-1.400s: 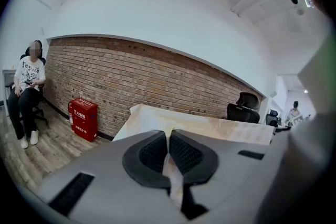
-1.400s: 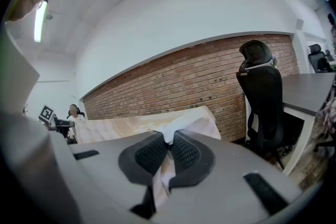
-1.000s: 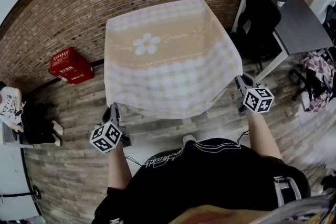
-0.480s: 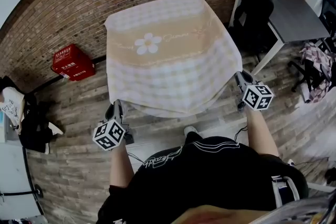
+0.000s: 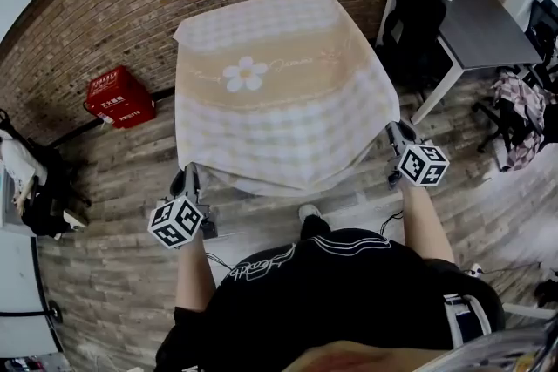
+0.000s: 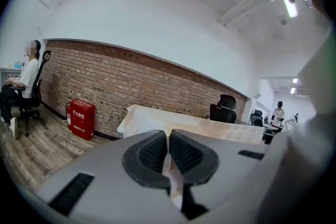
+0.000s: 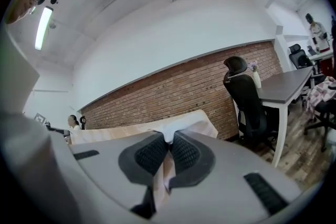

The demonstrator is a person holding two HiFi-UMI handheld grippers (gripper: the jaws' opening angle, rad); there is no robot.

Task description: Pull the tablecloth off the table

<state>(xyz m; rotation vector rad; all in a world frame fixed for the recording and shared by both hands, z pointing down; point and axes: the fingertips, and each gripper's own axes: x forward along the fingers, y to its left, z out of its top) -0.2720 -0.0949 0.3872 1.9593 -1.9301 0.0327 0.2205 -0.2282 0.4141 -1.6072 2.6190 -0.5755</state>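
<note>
Tablecloth (image 5: 277, 91) between left tongs (image 5: 187, 177), right tongs (image 5: 393, 132)

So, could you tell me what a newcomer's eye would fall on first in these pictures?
The beige checked tablecloth with a white daisy print fills the middle of the head view, spread in front of the brick wall. The left gripper and right gripper are each shut on one of its near corners. A red box stands against the wall to its left.

Wooden floor (image 5: 113, 187) lies open left of the tablecloth (image 5: 270, 100); a black chair (image 5: 417, 22) and grey desk (image 5: 484, 26) crowd its right.
</note>
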